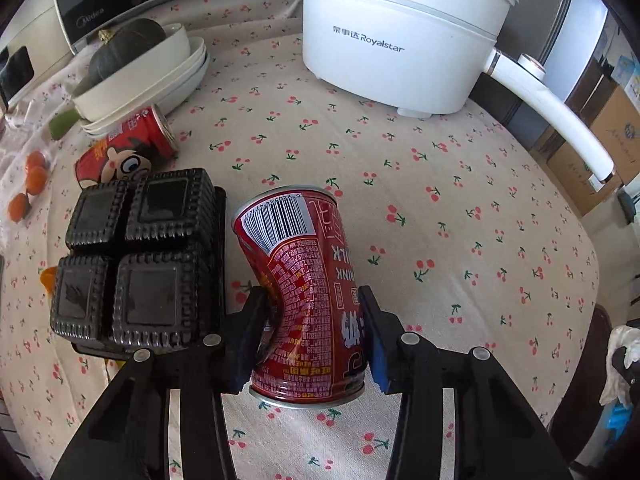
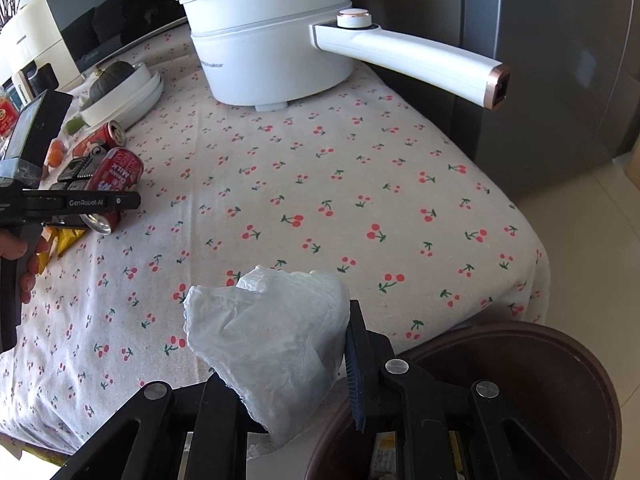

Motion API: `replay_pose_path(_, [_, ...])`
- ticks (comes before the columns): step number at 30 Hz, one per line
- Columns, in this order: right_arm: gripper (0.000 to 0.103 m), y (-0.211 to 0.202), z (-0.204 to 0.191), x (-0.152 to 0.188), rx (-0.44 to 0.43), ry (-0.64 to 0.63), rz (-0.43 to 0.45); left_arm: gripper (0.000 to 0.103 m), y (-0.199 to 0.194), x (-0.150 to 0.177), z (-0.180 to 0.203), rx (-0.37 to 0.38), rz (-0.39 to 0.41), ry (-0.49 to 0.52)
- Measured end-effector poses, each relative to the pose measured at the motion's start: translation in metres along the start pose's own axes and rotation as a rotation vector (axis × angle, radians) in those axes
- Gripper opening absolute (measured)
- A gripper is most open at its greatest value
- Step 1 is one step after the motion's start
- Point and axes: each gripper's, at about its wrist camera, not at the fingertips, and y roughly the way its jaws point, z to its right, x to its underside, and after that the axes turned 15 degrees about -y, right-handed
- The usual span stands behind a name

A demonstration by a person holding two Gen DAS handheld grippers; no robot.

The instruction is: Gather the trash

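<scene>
My left gripper (image 1: 316, 332) is shut on a dented red drink can (image 1: 304, 288), held above the cherry-print tablecloth (image 1: 440, 200). The can also shows in the right wrist view (image 2: 114, 182), with the left gripper (image 2: 80, 202) around it. A second red can (image 1: 128, 148) lies on its side further back. A black plastic tray (image 1: 140, 264) sits just left of the held can. My right gripper (image 2: 288, 364) is shut on a crumpled white plastic bag (image 2: 268, 336) at the table's near edge; its left finger is hidden behind the bag.
A white electric pot (image 1: 396, 36) with a long handle (image 2: 416, 60) stands at the back. Stacked white dishes (image 1: 160, 68) hold a dark squash. Small oranges (image 1: 32, 180) lie at the far left. A dark round stool (image 2: 520, 380) stands beside the table under my right gripper.
</scene>
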Motion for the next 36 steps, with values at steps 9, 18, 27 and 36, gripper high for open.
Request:
replay_pose_path(9, [0.02, -0.018, -0.007, 0.011, 0.016, 0.009, 0.005, 0.047, -0.035, 0.055, -0.005, 0.091, 0.019, -0.009])
replay_pose_path(18, [0.02, -0.05, -0.007, 0.03, 0.028, 0.048, 0.013, 0.047, -0.073, 0.101, -0.007, 0.125, 0.025, -0.02])
replay_pose_path(27, [0.02, -0.076, 0.017, 0.048, 0.029, 0.145, -0.006, 0.045, -0.11, 0.126, 0.005, 0.191, 0.075, -0.021])
replay_pose_path(36, [0.02, -0.084, 0.022, 0.069, 0.048, 0.115, -0.061, 0.042, -0.118, 0.144, 0.055, 0.28, 0.07, 0.056])
